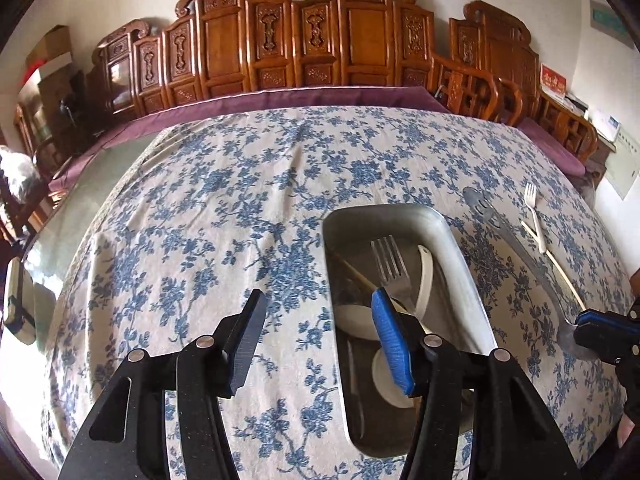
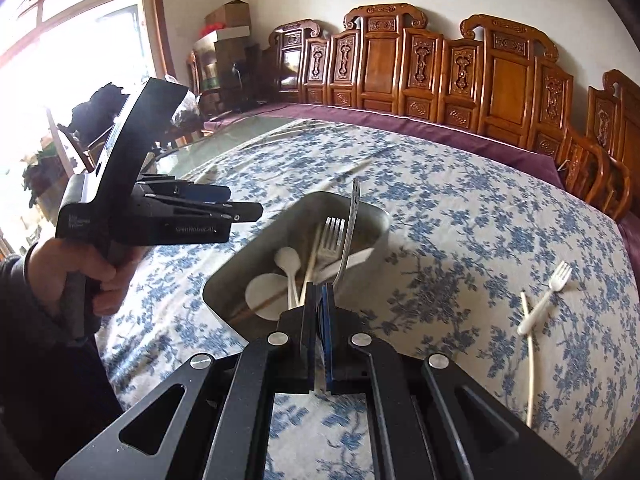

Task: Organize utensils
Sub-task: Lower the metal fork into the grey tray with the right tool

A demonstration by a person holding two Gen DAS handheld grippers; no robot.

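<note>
Metal spoon (image 2: 347,236) clenched by right gripper (image 2: 319,312) | left gripper (image 1: 316,320) released | floral tablecloth (image 1: 240,200)

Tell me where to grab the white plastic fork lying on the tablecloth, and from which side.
Grip the white plastic fork at mid-handle, coming straight down with the jaws across its narrow width. It lies flat on the tablecloth, so only its sides offer purchase. Stay toward the tines: the handle's end crosses a thin chopstick, which a low grip would probably catch.

Blue-flowered white tablecloth (image 1: 240,208), grey metal tray (image 1: 452,240).
</note>
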